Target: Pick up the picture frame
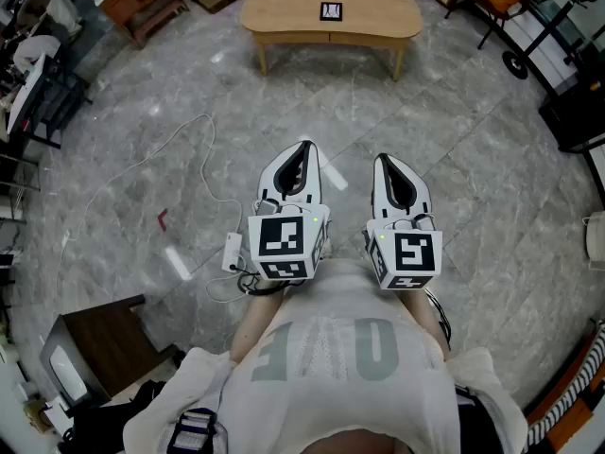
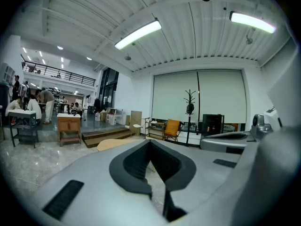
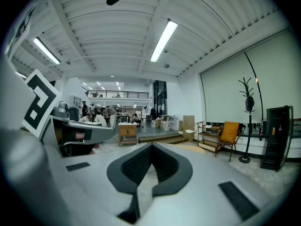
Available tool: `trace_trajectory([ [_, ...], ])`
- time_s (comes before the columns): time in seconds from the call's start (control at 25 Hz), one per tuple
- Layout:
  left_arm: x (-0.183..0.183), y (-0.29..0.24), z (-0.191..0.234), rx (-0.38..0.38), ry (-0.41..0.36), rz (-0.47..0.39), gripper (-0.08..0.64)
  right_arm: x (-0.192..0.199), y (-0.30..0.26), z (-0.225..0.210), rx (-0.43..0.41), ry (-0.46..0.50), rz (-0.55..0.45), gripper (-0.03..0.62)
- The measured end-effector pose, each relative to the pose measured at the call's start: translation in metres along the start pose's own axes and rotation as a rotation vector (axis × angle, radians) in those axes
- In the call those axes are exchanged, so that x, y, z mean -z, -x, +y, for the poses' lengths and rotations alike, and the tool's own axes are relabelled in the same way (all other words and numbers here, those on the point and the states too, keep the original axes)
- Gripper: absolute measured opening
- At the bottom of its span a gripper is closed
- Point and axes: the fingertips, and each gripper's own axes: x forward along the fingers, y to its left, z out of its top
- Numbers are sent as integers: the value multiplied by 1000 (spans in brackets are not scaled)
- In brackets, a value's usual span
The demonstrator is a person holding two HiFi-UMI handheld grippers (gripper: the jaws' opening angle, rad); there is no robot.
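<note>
I look across a grey marble floor (image 1: 454, 140) to a long oval light-wood table (image 1: 284, 12); a thin white cable (image 1: 142, 164) trails over the floor to the left, off the direct line; the small black-and-white picture frame (image 1: 331, 11) sits mid-tabletop, well apart from my grippers; left gripper (image 1: 303, 148) and right gripper (image 1: 387, 160) are both clenched on nothing.

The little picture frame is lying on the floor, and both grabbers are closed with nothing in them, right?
Not quite. The picture frame sits on the wooden table, not on the floor; the head view shows it. The left gripper and right gripper are indeed shut with nothing in them.
</note>
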Motion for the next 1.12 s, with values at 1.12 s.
trace_trajectory([
  [1.12, 0, -48, 117, -36, 64, -26, 9, -4, -74, 18, 17, -53, -18, 5],
])
